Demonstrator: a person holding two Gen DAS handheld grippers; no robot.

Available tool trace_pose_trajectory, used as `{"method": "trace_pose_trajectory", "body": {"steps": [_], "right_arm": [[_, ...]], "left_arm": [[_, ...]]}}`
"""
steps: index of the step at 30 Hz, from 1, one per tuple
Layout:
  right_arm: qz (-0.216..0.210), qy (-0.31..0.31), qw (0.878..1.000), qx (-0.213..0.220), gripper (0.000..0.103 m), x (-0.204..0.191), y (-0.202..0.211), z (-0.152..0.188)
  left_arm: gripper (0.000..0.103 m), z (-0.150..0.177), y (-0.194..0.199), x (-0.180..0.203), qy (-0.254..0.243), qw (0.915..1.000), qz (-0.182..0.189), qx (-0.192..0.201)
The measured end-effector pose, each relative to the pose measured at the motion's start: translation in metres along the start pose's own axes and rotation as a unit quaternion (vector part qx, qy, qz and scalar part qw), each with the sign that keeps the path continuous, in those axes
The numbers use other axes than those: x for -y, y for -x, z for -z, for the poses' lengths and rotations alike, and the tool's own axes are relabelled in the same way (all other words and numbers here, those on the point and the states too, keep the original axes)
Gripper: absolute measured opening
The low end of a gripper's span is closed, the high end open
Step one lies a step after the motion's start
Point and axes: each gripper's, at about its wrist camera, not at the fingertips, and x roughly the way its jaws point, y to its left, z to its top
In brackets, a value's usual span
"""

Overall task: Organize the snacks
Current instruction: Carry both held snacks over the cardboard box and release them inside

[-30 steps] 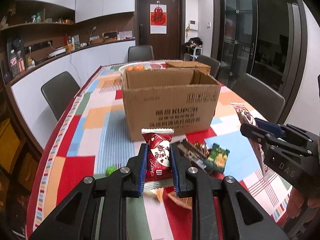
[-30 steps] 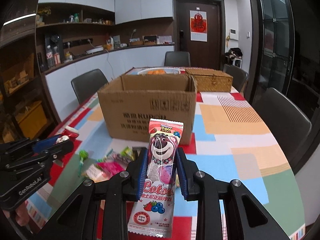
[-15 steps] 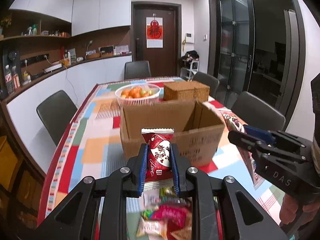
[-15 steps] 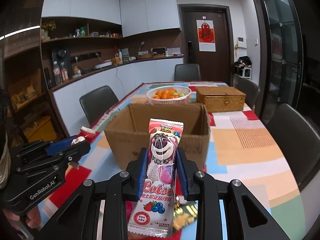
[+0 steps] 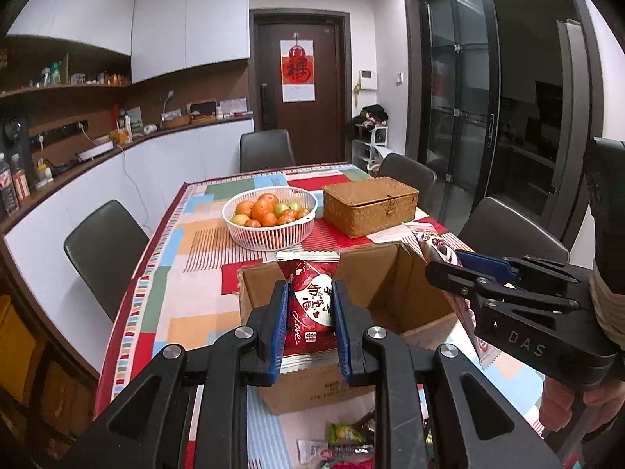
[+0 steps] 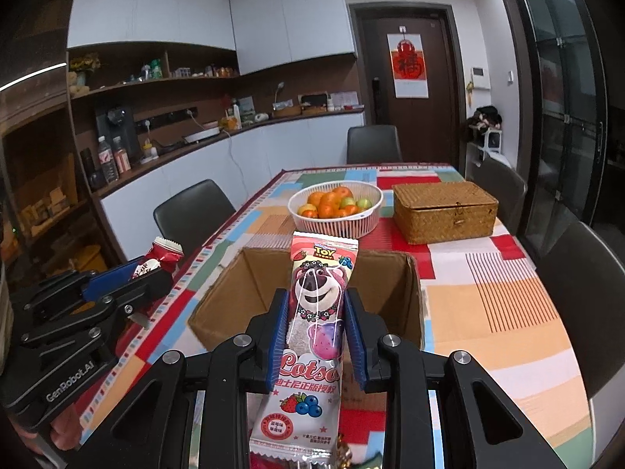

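Note:
My left gripper (image 5: 309,297) is shut on a red snack packet (image 5: 310,305) and holds it above the near edge of an open cardboard box (image 5: 390,285). My right gripper (image 6: 316,305) is shut on a long pink Lotso bear packet (image 6: 312,336), also raised above the box (image 6: 250,273), whose inside looks empty. Each gripper shows in the other's view: the right one (image 5: 445,269) at the right, the left one (image 6: 156,269) at the left. Several loose snacks (image 5: 343,441) lie on the table before the box.
A white basket of oranges (image 5: 269,215) and a wicker box (image 5: 369,205) stand behind the cardboard box on the patchwork tablecloth (image 5: 187,242). Dark chairs (image 5: 103,242) ring the table. A counter runs along the left wall.
Both grippers have risen and moved forward with their packets, from table level before the box to above its open top. The snack pile has dropped to the bottom of view.

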Motion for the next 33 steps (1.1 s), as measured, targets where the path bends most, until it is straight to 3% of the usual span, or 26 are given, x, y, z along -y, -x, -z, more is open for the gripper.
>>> {"method": "trace_pose_trajectory", "body": {"steps": [15, 17, 19, 20, 25, 33], "right_arm": [[0.01, -0.022, 0.996, -0.082, 0.029, 0.027, -0.082, -0.033], [0.015, -0.026, 0.996, -0.083, 0.03, 0.029, -0.088, -0.033], [0.019, -0.031, 0.995, -0.089, 0.049, 0.032, -0.093, -0.032], [0.023, -0.035, 0.995, -0.091, 0.053, 0.033, -0.094, -0.032], [0.043, -0.022, 0.996, -0.074, 0.053, 0.028, -0.08, -0.024], [0.017, 0.009, 0.999, -0.049, 0.053, 0.003, -0.039, -0.005]], "left_arm": [[0.024, -0.011, -0.088, -0.017, 0.04, 0.9939, 0.026, -0.1], [0.041, -0.011, -0.093, -0.019, 0.042, 0.9928, 0.026, -0.109], [0.044, -0.008, -0.09, -0.022, 0.049, 0.9932, 0.015, -0.105], [0.044, -0.007, -0.086, -0.023, 0.05, 0.9935, 0.012, -0.102], [0.049, -0.002, -0.06, -0.023, 0.04, 0.9959, -0.001, -0.081], [0.052, 0.008, -0.011, -0.018, 0.021, 0.9987, -0.011, -0.045]]}}
